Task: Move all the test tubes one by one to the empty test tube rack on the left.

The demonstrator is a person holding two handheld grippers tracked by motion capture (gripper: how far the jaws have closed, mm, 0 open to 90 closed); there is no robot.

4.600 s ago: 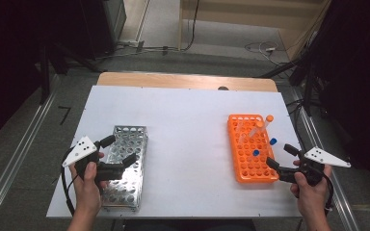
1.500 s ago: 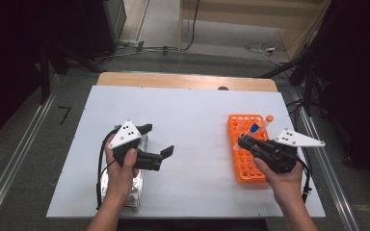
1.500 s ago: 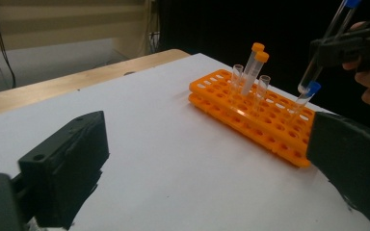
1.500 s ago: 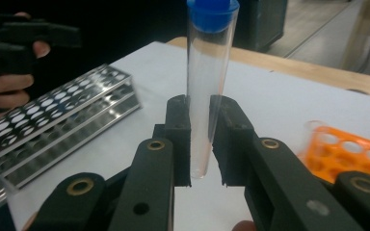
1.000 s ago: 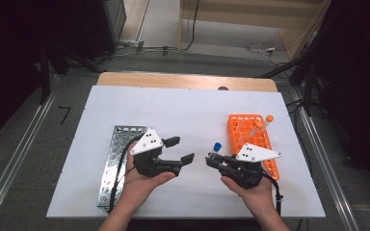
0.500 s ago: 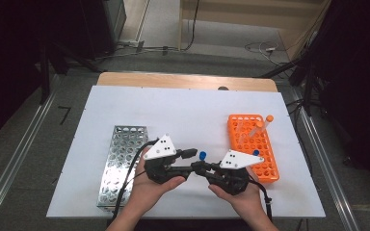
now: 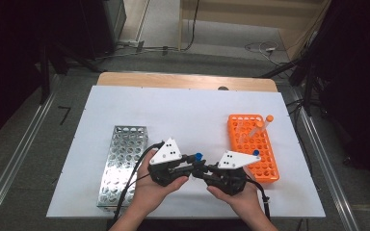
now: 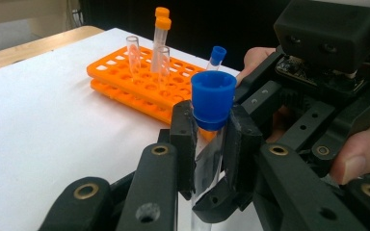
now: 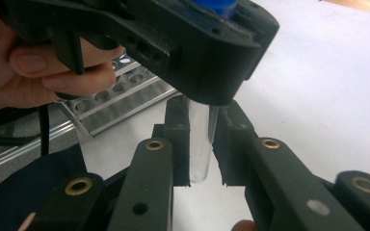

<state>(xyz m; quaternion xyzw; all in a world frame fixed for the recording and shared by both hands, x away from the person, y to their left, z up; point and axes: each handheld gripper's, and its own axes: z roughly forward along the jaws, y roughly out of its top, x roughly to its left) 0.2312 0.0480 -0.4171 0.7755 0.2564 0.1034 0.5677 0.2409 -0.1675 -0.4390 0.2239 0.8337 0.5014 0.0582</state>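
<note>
Blue-capped tube upright over table centre, between metal rack and orange rack. Clamped near cap by left gripper. Right gripper jaws flanking lower end, narrow gaps visible, not clamped.

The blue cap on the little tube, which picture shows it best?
The left gripper view: the blue cap sits big and sharp just above that gripper's fingers. The high view shows a tiny blue dot; the right gripper view shows a sliver.
</note>
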